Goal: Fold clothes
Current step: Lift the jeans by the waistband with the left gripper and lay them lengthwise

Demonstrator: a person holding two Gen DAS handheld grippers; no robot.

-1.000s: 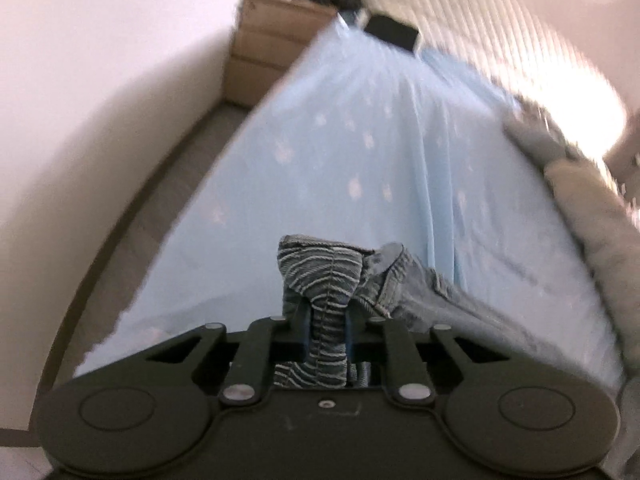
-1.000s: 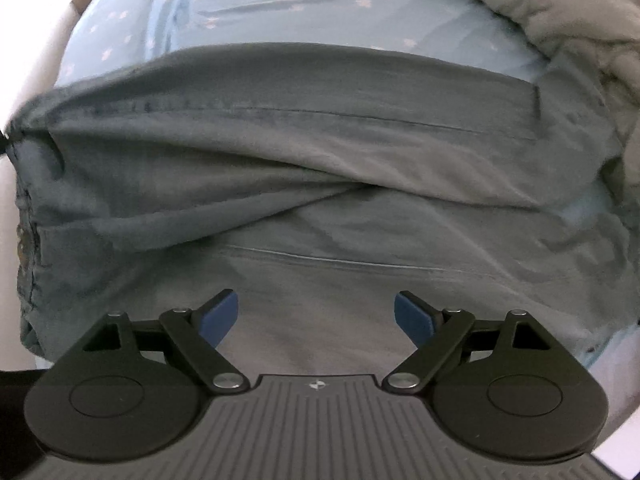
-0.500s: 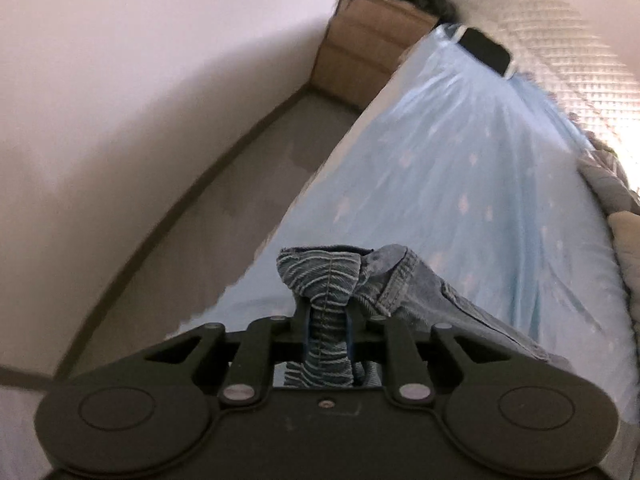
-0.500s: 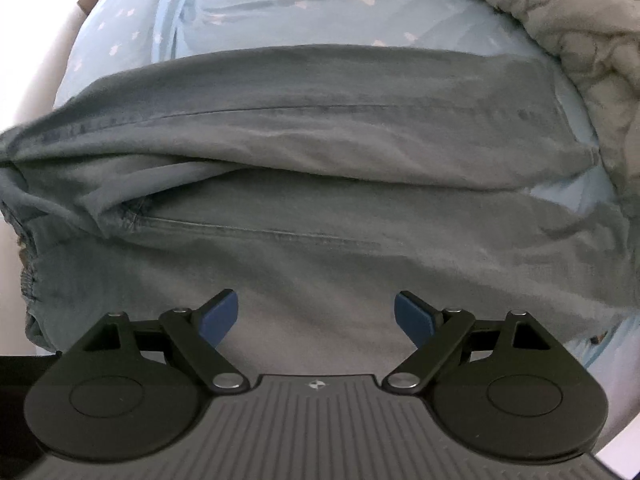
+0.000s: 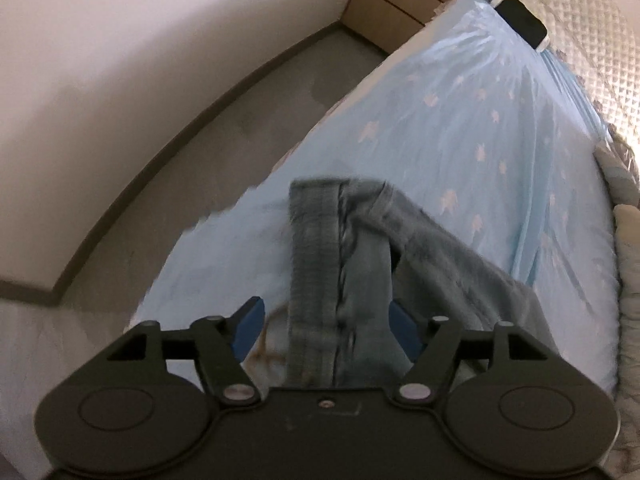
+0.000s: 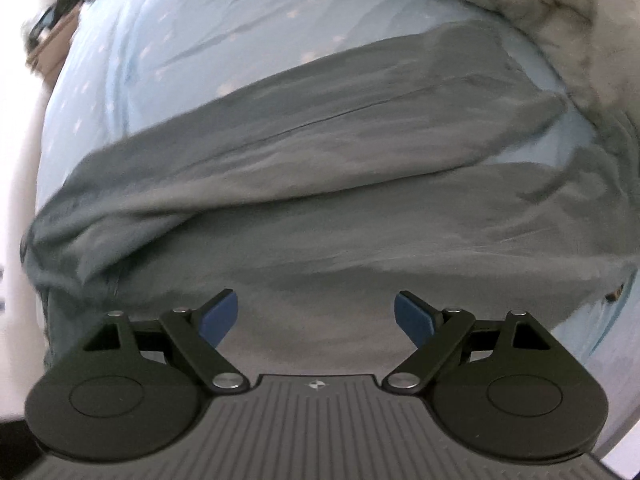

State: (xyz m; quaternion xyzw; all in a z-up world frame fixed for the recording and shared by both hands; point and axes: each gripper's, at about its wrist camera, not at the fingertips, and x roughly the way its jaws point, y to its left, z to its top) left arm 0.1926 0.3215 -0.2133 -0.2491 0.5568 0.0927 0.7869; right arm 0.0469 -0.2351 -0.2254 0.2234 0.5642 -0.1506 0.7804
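The grey-blue denim jeans (image 6: pixel 320 200) lie across the light-blue star-print bedsheet (image 5: pixel 460 152), a fluffy grey blanket (image 6: pixel 560 32) crowding their far end. The left gripper (image 5: pixel 326 326) has just been opening, released, with the waistband still between its jaws. The right gripper (image 6: pixel 316 318) gapes empty above the legs. A wooden drawer chest (image 5: pixel 400 4) stands beyond.

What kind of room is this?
Most likely a bedroom. There is a bed with a light blue star-print sheet, a quilted headboard at its far end, and a wooden drawer unit beside it.
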